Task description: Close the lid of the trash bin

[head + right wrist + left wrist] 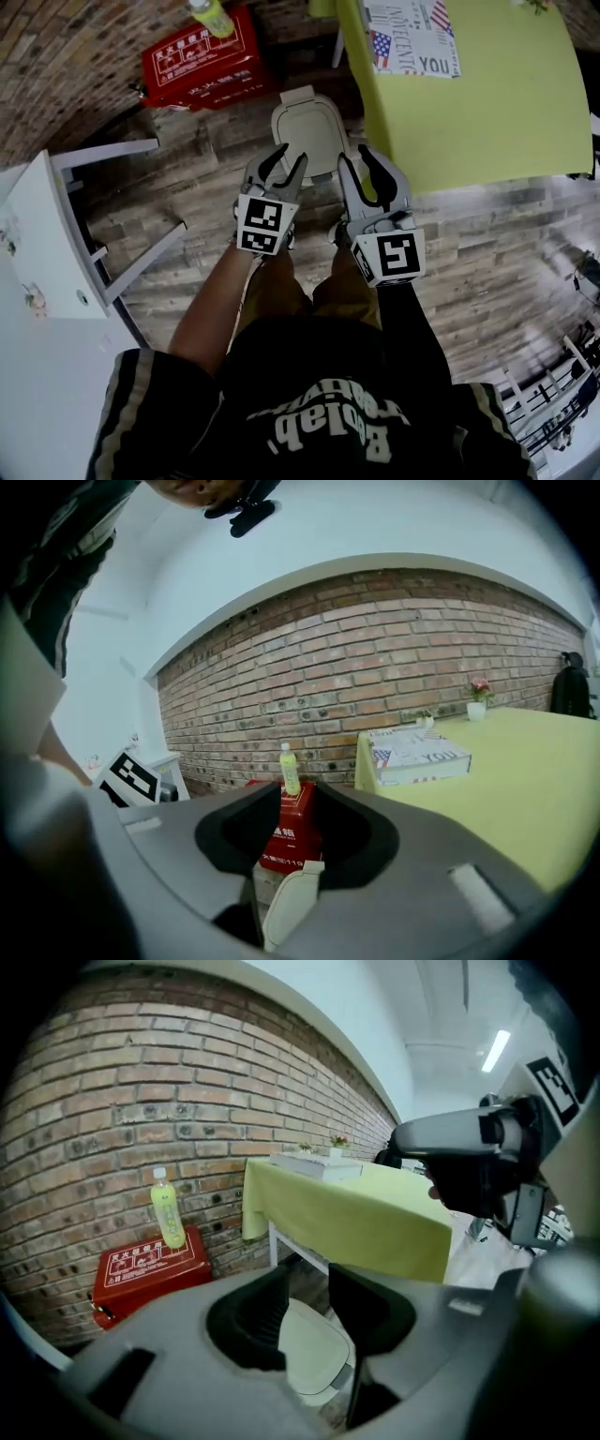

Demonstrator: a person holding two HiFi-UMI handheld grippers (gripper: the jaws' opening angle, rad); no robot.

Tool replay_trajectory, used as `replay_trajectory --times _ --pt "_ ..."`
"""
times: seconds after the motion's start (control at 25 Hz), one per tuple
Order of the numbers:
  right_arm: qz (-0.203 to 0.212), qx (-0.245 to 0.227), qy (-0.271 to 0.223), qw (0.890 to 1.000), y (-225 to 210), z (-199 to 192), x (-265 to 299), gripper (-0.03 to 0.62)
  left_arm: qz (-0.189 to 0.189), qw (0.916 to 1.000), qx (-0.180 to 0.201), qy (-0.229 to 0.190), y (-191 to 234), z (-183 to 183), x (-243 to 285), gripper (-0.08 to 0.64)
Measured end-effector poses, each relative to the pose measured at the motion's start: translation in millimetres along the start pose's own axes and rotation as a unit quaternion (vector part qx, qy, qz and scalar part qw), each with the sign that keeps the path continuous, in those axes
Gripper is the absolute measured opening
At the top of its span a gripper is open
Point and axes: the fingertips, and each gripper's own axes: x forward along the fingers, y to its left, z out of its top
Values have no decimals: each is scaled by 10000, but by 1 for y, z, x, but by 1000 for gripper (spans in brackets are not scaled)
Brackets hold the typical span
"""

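Left gripper [292,157] and right gripper [358,159]: two claws, both jaws well apart, holding nothing, side by side at frame centre. One trash bin [305,127] sits just above their tips. Its lid [314,1358] lies flat, facing up (looks shut), long axis top-to-bottom in the head view. Upper left: one red box [202,56] with one green bottle [211,17] on it. Upper right: one yellow-green table [478,103].

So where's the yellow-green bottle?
In the head view the bottle stands on the red box at the top left, by the brick wall, left of the trash bin.
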Motion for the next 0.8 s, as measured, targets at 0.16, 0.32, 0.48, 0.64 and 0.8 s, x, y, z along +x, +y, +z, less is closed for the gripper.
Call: replay_trajectory --times 0.16,0.32,0.48,0.64,0.8 --pt "7 -156 -188 9997 4 33 -4 132 112 9997 28 -203 7 33 -28 141" --pt "48 -258 -274 9993 9 57 -12 132 188 9985 119 -495 12 72 -56 141" --pt "81 -351 -371 9987 12 78 -19 127 248 9967 218 -743 17 105 -79 140" --pt "186 -427 -443 9979 21 97 -23 124 256 9953 157 -919 20 125 -104 140" --pt "155 -636 -612 9960 22 121 -30 120 189 9928 135 -1178 15 154 -127 138"
